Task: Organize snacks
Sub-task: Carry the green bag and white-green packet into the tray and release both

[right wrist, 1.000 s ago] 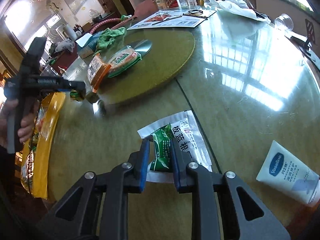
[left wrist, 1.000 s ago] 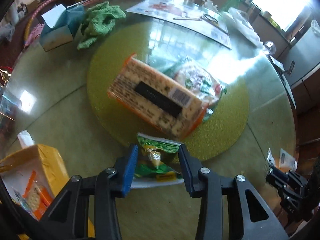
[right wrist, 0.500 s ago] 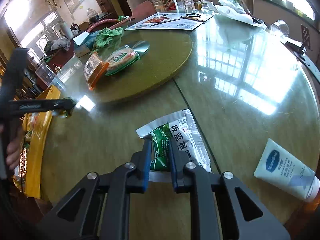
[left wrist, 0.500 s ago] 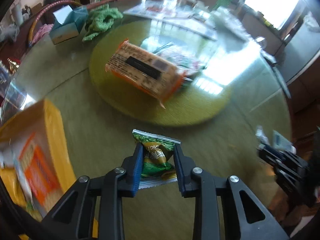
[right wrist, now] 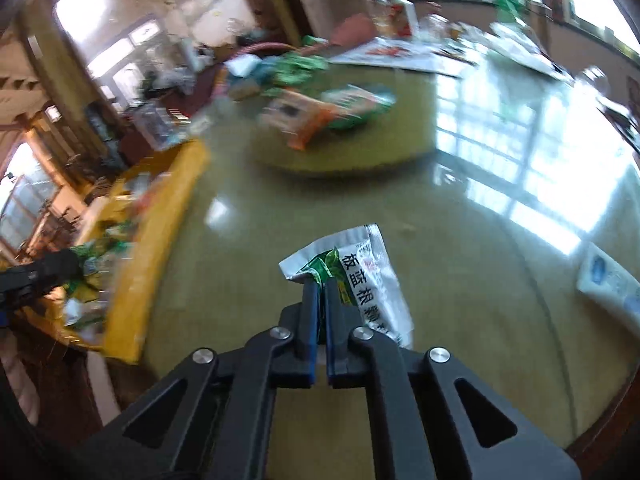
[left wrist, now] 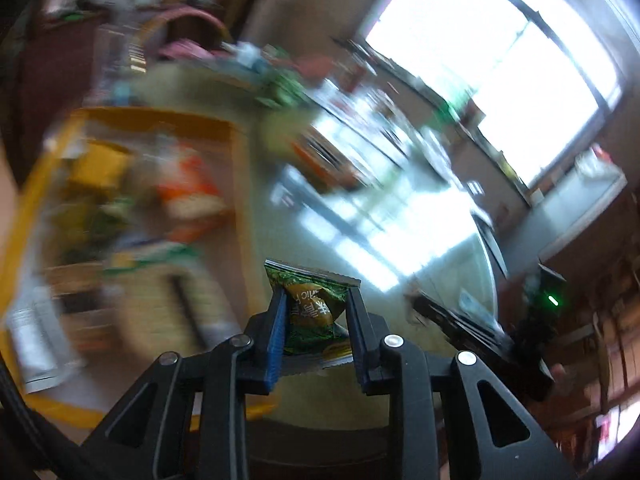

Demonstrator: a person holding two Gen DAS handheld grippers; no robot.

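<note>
Left gripper (left wrist: 316, 300) is tilted down, its fingers clamped on a small green snack pack (left wrist: 312, 312), held clear of the bench (left wrist: 400, 248); the blurry yellow box (left wrist: 236, 184) sits just to their left. My right gripper (right wrist: 319, 292) has its fingers pinched nearly together on a white-green sachet (right wrist: 372, 280), with open bench ahead and the box edge (right wrist: 160, 240) off left.

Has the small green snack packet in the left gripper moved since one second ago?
Yes. The green snack packet, clamped in the left gripper, has left the round mat in the table's middle and now hangs beside the yellow box of snacks.
</note>
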